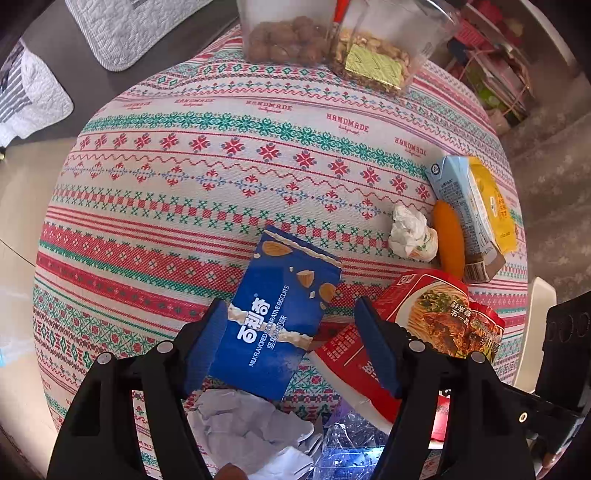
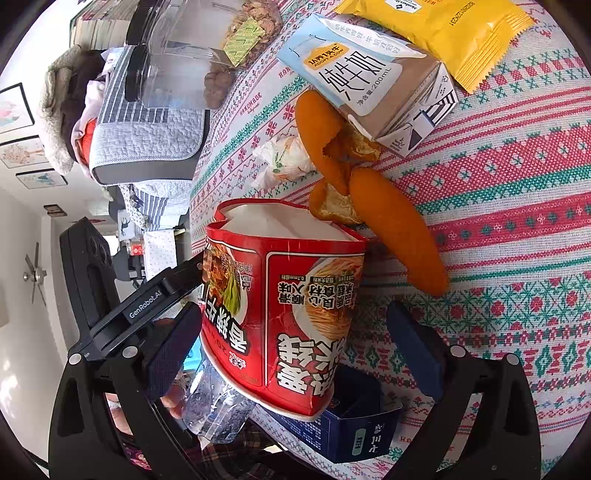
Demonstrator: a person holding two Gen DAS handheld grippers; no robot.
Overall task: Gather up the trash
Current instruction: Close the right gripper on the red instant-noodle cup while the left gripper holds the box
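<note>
My left gripper (image 1: 291,332) is open, its jaws on either side of a blue biscuit box (image 1: 277,317) lying on the patterned tablecloth (image 1: 184,221). My right gripper (image 2: 295,336) is open around a crushed red noodle cup (image 2: 280,306), which also shows in the left wrist view (image 1: 428,314). Orange peel (image 2: 384,221), a crumpled tissue (image 2: 284,158), a milk carton (image 2: 369,81) and a yellow wrapper (image 2: 454,29) lie beyond the cup. Crumpled white paper (image 1: 243,428) and a clear plastic bottle (image 1: 351,446) lie under my left gripper.
Two clear containers of nuts (image 1: 288,37) stand at the table's far edge. A quilted chair cushion (image 1: 122,29) sits behind the table. The other gripper's black body (image 2: 122,306) is at the left in the right wrist view. A dark blue box (image 2: 351,424) lies under the cup.
</note>
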